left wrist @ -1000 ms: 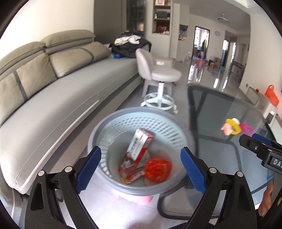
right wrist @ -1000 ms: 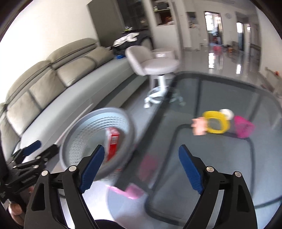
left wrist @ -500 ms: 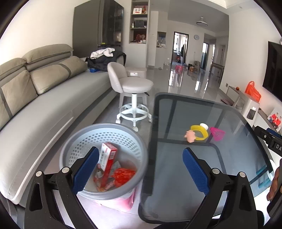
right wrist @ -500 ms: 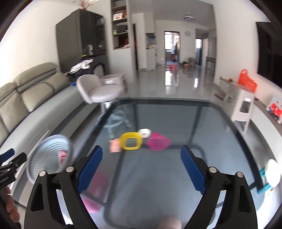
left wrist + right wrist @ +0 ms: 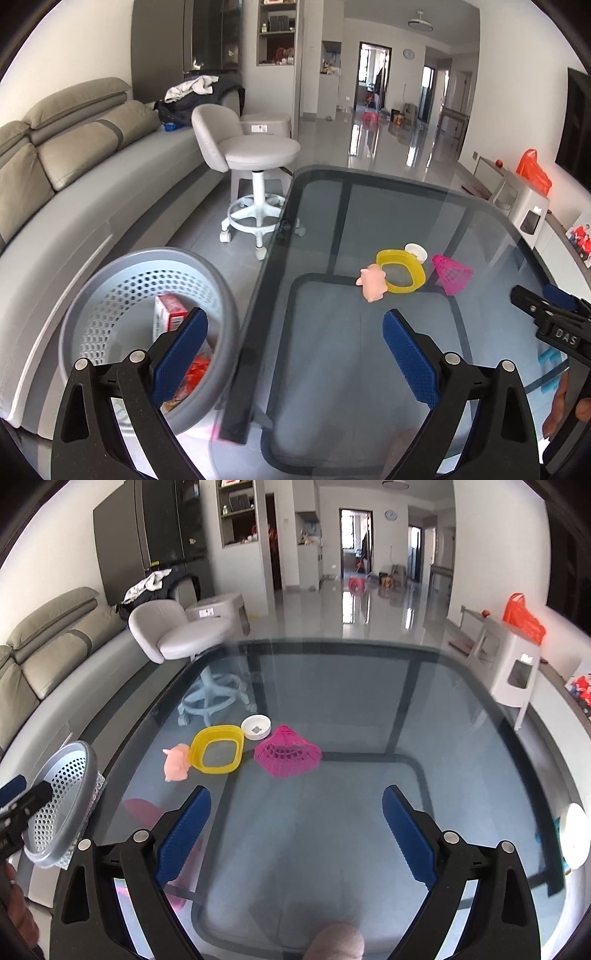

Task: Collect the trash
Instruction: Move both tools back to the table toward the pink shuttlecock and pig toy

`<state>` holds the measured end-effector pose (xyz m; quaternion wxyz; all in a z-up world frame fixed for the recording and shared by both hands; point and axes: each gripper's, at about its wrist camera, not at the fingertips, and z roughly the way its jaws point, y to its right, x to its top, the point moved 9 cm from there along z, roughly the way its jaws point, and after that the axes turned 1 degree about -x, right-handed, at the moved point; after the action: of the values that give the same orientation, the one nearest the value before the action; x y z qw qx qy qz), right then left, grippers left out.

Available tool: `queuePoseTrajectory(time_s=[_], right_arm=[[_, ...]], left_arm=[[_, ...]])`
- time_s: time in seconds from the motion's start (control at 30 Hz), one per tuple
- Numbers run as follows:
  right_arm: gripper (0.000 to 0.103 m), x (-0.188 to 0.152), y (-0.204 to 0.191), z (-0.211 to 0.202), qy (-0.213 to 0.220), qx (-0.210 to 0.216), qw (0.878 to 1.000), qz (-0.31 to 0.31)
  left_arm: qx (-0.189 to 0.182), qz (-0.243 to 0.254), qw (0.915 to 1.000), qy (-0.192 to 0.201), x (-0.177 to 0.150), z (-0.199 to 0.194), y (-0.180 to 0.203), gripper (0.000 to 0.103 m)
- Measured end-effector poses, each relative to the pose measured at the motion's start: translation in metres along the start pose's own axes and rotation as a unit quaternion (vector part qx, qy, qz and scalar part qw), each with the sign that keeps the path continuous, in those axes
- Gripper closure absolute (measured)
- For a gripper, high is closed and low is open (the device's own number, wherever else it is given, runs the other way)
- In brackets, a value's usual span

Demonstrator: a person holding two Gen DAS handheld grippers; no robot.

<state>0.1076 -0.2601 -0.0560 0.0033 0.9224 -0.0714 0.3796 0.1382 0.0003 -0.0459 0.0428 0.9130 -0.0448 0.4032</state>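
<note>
While both tongs hang over the glass table (image 5: 461,716), we hold the left gripper (image 5: 291,354) and the right gripper (image 5: 295,830) spread wide, with nothing between the blue pads (image 5: 406,834).

From the right wrist camera, the trash sits in a cluster at about 11 o'clock from our right gripper: a pink mesh cone (image 5: 288,753), a yellow square ring (image 5: 217,749), a white round lid (image 5: 256,726) just beyond them, and a small pink pig figure (image 5: 176,763) touching the ring's left corner. From the left wrist camera the same cluster lies at 1 o'clock.

At 9 o'clock, off the table's edge, stands the grey perforated basket (image 5: 122,280), which has a red-and-white box (image 5: 168,317) and red wrappers (image 5: 195,373) inside. A grey stool (image 5: 258,155) and sofa (image 5: 74,177) lie beyond.
</note>
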Motion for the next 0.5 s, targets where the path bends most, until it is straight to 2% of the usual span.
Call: queuePoseTrajectory(time_s=[0.3, 0.5], right_arm=[[0.013, 0.023, -0.016, 0.08, -0.034, 0.001, 0.999, 0.003], [0.013, 0.023, -0.019, 0.123, -0.064, -0.006, 0.998, 0.009]], left_arm=[[0.008, -0.005, 0.9998, -0.017, 0.009, 0.048, 0.013, 0.009], [0.011, 0.002, 0.9993, -0.035, 0.005, 0.075, 0.017, 0.009]])
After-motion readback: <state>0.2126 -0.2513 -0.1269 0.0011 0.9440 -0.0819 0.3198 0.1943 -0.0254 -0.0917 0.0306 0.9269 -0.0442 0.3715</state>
